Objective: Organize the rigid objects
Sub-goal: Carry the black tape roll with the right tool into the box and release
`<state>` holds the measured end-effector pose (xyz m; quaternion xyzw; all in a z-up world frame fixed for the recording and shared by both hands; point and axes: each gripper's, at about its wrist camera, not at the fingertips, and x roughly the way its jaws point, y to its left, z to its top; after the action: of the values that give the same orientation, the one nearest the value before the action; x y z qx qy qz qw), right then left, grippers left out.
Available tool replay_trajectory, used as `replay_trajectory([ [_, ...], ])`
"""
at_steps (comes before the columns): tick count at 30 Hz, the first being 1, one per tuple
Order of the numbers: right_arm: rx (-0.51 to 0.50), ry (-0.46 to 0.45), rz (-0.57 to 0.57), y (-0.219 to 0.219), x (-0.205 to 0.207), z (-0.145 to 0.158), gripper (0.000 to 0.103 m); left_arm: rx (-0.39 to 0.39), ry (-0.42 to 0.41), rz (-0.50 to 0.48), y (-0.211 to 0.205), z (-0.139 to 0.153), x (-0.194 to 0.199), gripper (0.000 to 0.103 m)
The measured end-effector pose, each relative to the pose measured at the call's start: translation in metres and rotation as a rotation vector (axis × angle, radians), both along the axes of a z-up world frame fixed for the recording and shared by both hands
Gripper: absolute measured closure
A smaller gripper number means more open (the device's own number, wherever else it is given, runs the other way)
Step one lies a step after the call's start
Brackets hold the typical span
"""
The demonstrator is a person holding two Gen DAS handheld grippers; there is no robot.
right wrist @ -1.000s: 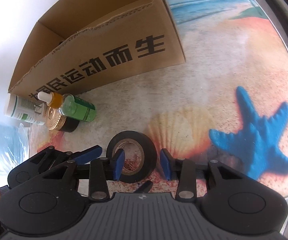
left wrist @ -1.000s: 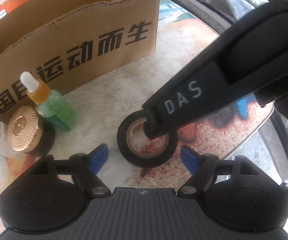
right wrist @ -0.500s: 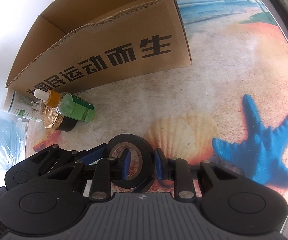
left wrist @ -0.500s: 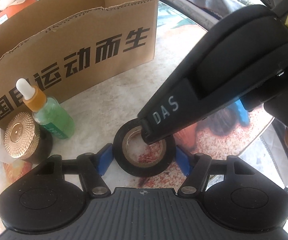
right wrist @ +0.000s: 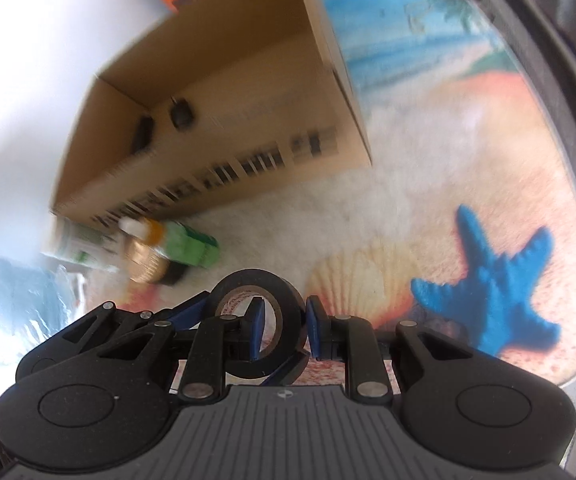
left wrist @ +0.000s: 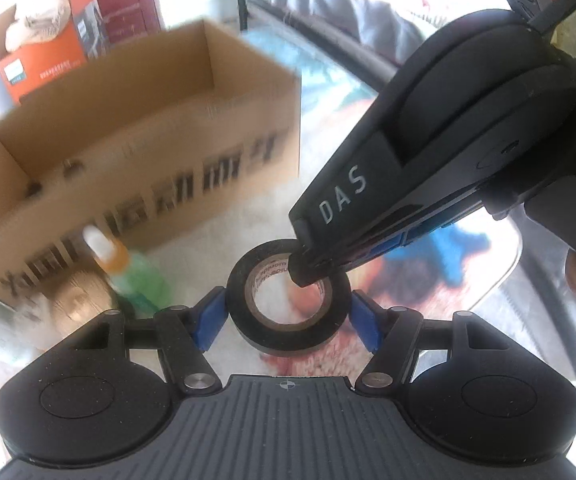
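Already clamped by both claws: black tape roll (left wrist: 288, 296), left claw (left wrist: 285, 322) across its outside, right claw (right wrist: 281, 330) pinching one wall, raised off the surface (right wrist: 428, 184). Two items inside the cardboard box (right wrist: 223, 92); bottles (right wrist: 183, 240) and tape not yet boxed.

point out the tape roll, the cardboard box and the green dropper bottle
tape roll (left wrist: 288, 334), left wrist view, on its black outer band at the front
cardboard box (right wrist: 328, 92), right wrist view, on its end wall
green dropper bottle (right wrist: 191, 246), right wrist view, on its green body
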<state>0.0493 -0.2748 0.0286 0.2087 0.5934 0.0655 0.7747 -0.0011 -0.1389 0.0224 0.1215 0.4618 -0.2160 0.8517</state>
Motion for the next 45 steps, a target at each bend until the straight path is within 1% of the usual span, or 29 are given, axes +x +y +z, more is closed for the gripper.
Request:
replay_trajectory([
  [4,-0.001,-0.06,-0.007,0.001,0.01,0.044,0.079,-0.015,-0.059,0.007,0.004,0.039,0.003,0.037],
  [9,-0.001,-0.159,0.019,0.009,0.048,0.092,0.079,-0.026,-0.143,0.038,0.018,0.084,0.028,0.037],
  [12,0.014,-0.195,0.044,0.015,0.082,0.108,0.079,-0.039,-0.157,0.067,0.027,0.1,0.054,0.037],
  [14,0.037,-0.204,0.058,0.017,0.108,0.112,0.079,-0.028,-0.168,0.074,0.032,0.106,0.074,0.037],
  [15,0.053,-0.2,0.063,0.018,0.123,0.111,0.079,-0.024,-0.159,0.078,0.034,0.105,0.085,0.037],
  [17,0.088,-0.181,0.07,0.018,0.153,0.104,0.079,-0.034,-0.117,0.097,0.04,0.103,0.11,0.037],
  [19,0.108,-0.152,0.08,0.016,0.182,0.092,0.079,-0.055,-0.047,0.118,0.046,0.095,0.139,0.037],
  [21,0.114,-0.107,0.084,0.015,0.21,0.074,0.079,-0.09,0.043,0.143,0.051,0.081,0.168,0.037],
  [23,0.117,-0.05,0.09,0.016,0.236,0.052,0.079,-0.102,0.133,0.158,0.054,0.062,0.194,0.037],
  [24,0.116,-0.019,0.088,0.018,0.247,0.038,0.079,-0.103,0.164,0.159,0.056,0.054,0.207,0.037],
  [27,0.104,0.048,0.092,0.02,0.261,0.003,0.078,-0.07,0.235,0.145,0.054,0.03,0.243,0.037],
  [31,0.066,0.097,0.09,0.02,0.278,-0.035,0.078,-0.04,0.321,0.137,0.047,-0.008,0.27,0.037],
  [32,0.065,0.098,0.092,0.021,0.282,-0.043,0.078,-0.027,0.331,0.143,0.046,-0.015,0.276,0.037],
  [33,0.06,0.091,0.113,0.026,0.284,-0.046,0.078,0.002,0.326,0.147,0.046,-0.023,0.281,0.037],
  [34,0.044,0.085,0.127,0.031,0.286,-0.049,0.078,0.021,0.334,0.138,0.045,-0.029,0.284,0.037],
  [37,0.061,0.093,0.126,0.036,0.292,-0.062,0.078,0.042,0.367,0.166,0.051,-0.047,0.289,0.037],
  [41,0.076,0.098,0.119,0.043,0.295,-0.072,0.078,0.046,0.383,0.191,0.059,-0.052,0.291,0.037],
  [45,0.132,0.112,0.102,0.048,0.295,-0.083,0.079,0.101,0.375,0.188,0.066,-0.054,0.289,0.036],
])
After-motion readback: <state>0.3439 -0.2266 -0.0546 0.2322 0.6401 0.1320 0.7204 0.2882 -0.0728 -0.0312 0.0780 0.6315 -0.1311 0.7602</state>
